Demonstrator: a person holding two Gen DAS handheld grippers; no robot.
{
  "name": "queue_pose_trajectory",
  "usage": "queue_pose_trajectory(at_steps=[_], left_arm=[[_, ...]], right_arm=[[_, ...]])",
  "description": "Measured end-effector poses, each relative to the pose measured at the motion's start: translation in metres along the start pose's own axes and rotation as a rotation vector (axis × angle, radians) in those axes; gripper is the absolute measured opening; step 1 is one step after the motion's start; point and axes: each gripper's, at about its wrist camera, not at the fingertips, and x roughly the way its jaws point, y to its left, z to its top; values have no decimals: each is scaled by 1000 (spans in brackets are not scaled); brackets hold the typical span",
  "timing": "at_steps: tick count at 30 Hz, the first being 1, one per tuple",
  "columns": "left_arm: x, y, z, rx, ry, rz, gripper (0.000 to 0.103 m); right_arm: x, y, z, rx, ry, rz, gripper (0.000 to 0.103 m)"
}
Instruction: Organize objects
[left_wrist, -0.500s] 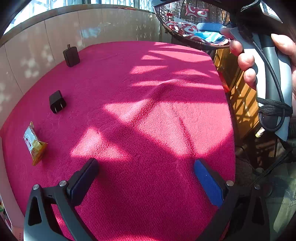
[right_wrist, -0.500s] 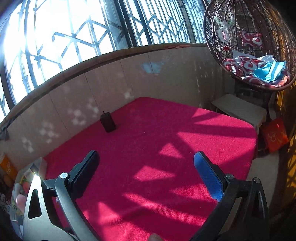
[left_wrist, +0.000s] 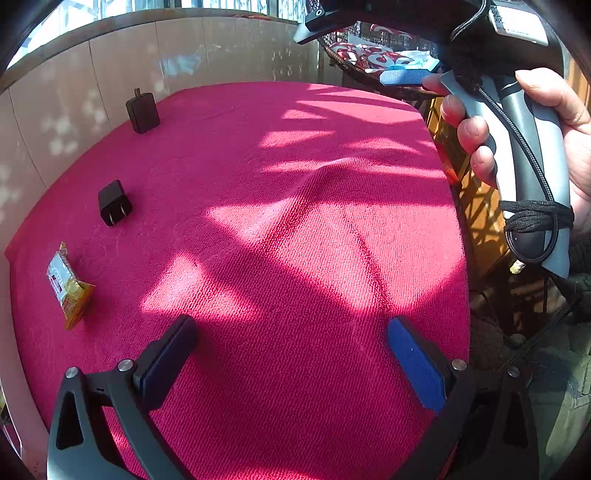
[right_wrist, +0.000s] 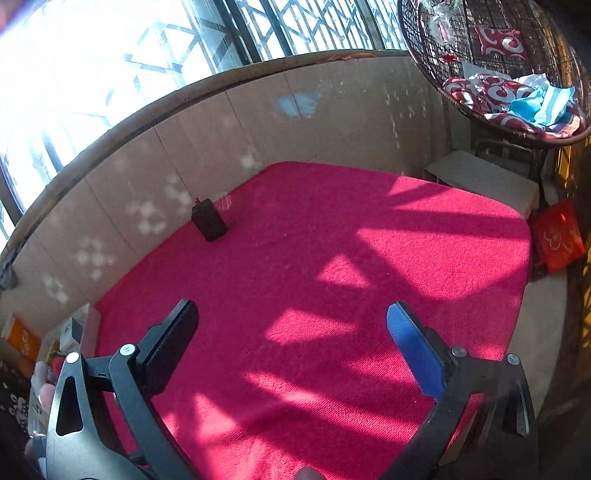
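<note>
Left gripper (left_wrist: 291, 365) hangs over the red cloth (left_wrist: 295, 206), jaws spread wide and empty. Right gripper (right_wrist: 293, 350) does the same, gaping, holding nothing. Along the cloth's left edge lie a snack packet (left_wrist: 68, 286), a plug (left_wrist: 113, 203), and a black box (left_wrist: 142, 112).

Rough cloth, matt plastic, glossy wrapper

The red tablecloth (left_wrist: 295, 221) is coarse woven fabric; the plug adapter (left_wrist: 113, 203) and black charger block (left_wrist: 142, 112) look matt plastic; the yellow snack packet (left_wrist: 68, 286) is shiny crinkled film; the hanging chair (right_wrist: 424, 55) is woven wicker.
</note>
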Motion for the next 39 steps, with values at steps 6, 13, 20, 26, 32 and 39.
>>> queue_pose_trajectory(at_steps=[6, 13, 20, 26, 32, 39], left_arm=[[0, 0, 0, 0, 0, 0, 103], [0, 0, 0, 0, 0, 0, 103], [-1, 1, -1, 0, 0, 0, 103], [-2, 2, -1, 1, 3, 2, 103], [-3, 0, -1, 1, 3, 2, 103], [-4, 2, -1, -4, -1, -4, 103]], right_arm=[[17, -8, -3, 38, 74, 4, 103], [19, -19, 1, 55, 70, -22, 103], [26, -29, 2, 72, 81, -52, 103], [41, -32, -2, 71, 115, -79, 103], [58, -32, -13, 69, 197, -73, 103], [60, -37, -16, 76, 203, -89, 103]])
